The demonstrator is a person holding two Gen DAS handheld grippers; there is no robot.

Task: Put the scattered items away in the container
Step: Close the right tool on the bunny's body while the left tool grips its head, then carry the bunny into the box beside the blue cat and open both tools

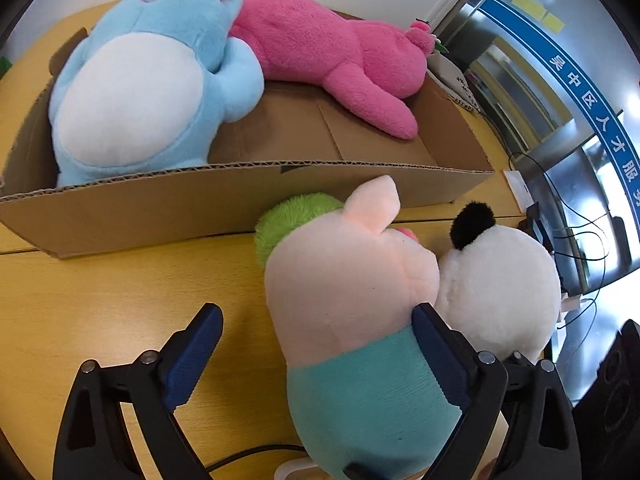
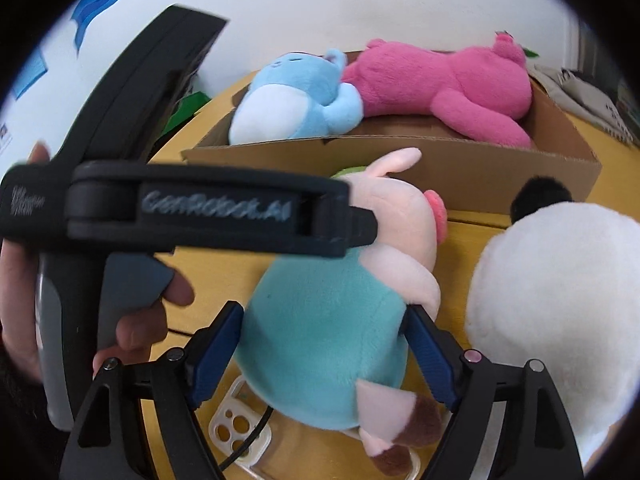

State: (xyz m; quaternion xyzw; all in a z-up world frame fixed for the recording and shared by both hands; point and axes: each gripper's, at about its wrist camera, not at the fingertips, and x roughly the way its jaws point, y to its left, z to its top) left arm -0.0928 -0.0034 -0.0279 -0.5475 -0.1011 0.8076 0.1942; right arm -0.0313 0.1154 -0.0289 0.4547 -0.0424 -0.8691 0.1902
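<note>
While the right gripper (image 2: 322, 354) clasps the teal body of the pig plush (image 2: 328, 344) between both blue pads, the left gripper (image 1: 318, 350) stands spread, its right pad against the pig (image 1: 348, 292). Beside lies a panda plush (image 1: 500, 284). Behind, the cardboard box (image 1: 240, 196) holds blue (image 1: 136, 92) and pink (image 1: 332, 56) plushes.

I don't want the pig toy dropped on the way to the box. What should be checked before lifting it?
1. Right gripper fingers on both sides of the pig plush: ok.
2. Grip firm enough: cannot tell.
3. Left gripper open, only one finger against the pig: not ok as support.
4. Free floor in the cardboard box between the blue plush and the pink plush: ok.
5. Panda plush leans against the pig and may get dragged: not ok.
</note>
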